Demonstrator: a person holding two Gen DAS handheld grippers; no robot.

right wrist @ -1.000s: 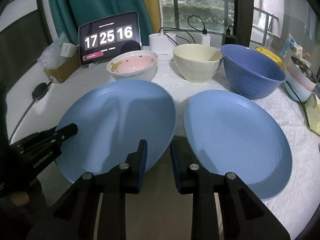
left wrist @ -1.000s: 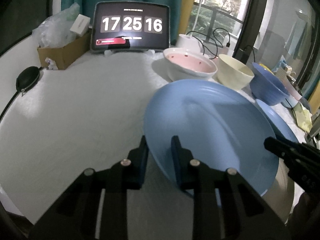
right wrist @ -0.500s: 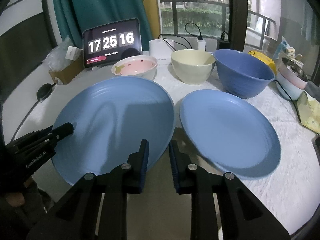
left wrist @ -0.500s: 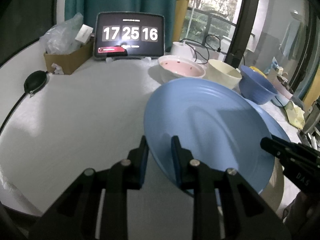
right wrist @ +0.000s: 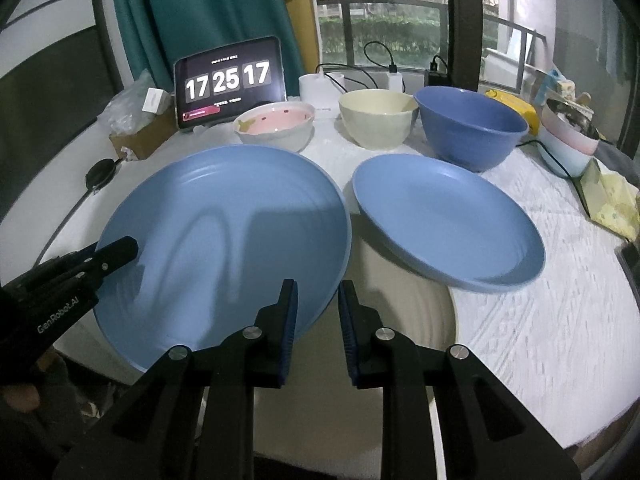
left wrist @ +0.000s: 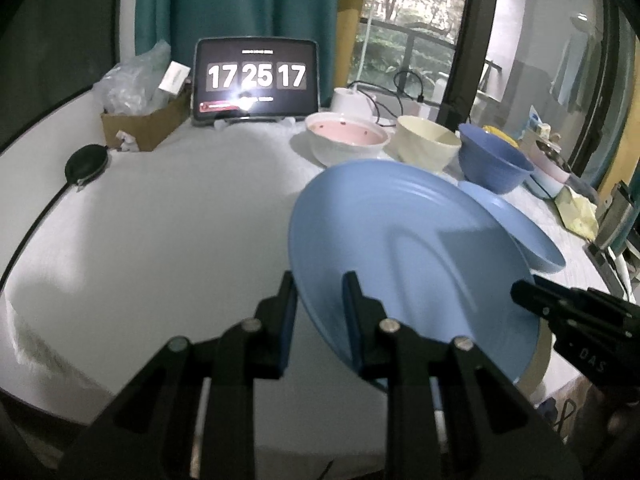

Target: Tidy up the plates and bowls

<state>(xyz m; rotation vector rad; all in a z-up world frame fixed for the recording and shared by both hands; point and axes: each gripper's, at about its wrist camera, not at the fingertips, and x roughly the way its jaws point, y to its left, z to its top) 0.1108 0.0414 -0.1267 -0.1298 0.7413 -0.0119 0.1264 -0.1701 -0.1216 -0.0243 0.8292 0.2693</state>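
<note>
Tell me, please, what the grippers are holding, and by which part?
Both grip the large blue plate by its rim: left gripper on its left edge, right gripper on its near right edge.

The left hand-held gripper (left wrist: 318, 300) is held low and pointed forward, its two dark fingers (left wrist: 286, 312) set a narrow gap apart with a plate rim caught between them. The right hand-held gripper (right wrist: 318, 306) is likewise pointed forward, its blue-padded fingers (right wrist: 352, 316) parted only a little, the opposite rim of the same plate being gripped between them. Each gripper's tip is seen from the other's camera: the left at the left edge, the right at the right edge. A gloved hand is glimpsed behind the left one.
</note>
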